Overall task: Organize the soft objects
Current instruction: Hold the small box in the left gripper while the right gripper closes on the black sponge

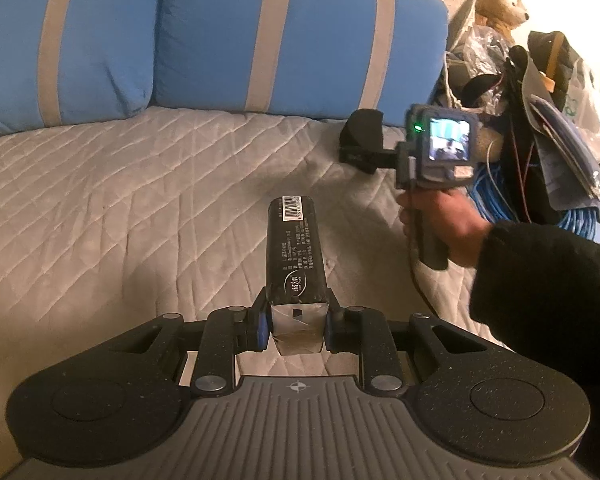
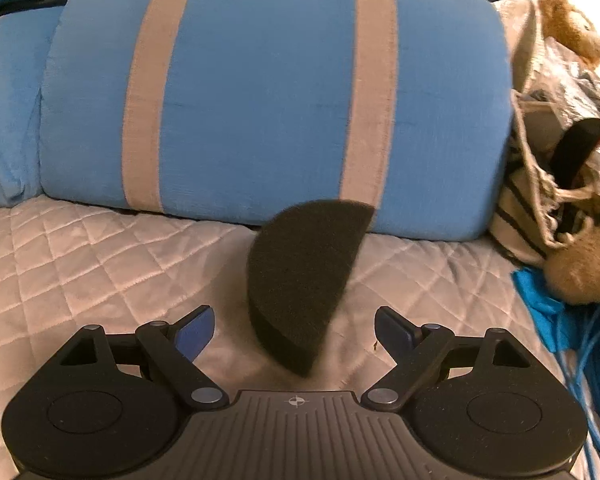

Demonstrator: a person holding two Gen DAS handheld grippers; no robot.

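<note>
- My left gripper (image 1: 296,326) has its jaws clamped on the near end of a black tissue pack (image 1: 296,252), over the quilted bed (image 1: 120,200).
- My right gripper (image 2: 294,330) has its jaws wide, empty, around the black foam half-disc (image 2: 304,280) lying near the blue pillow (image 2: 260,92).
- Next, I judge: close squarely on the foam.

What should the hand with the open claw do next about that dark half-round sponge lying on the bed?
Probably ease the right gripper forward and down until its open jaws straddle the black foam half-disc, then close. The foam lies on the quilted cover just ahead of the fingertips, not yet between them. The left gripper is busy, shut on a black tissue pack.
</note>
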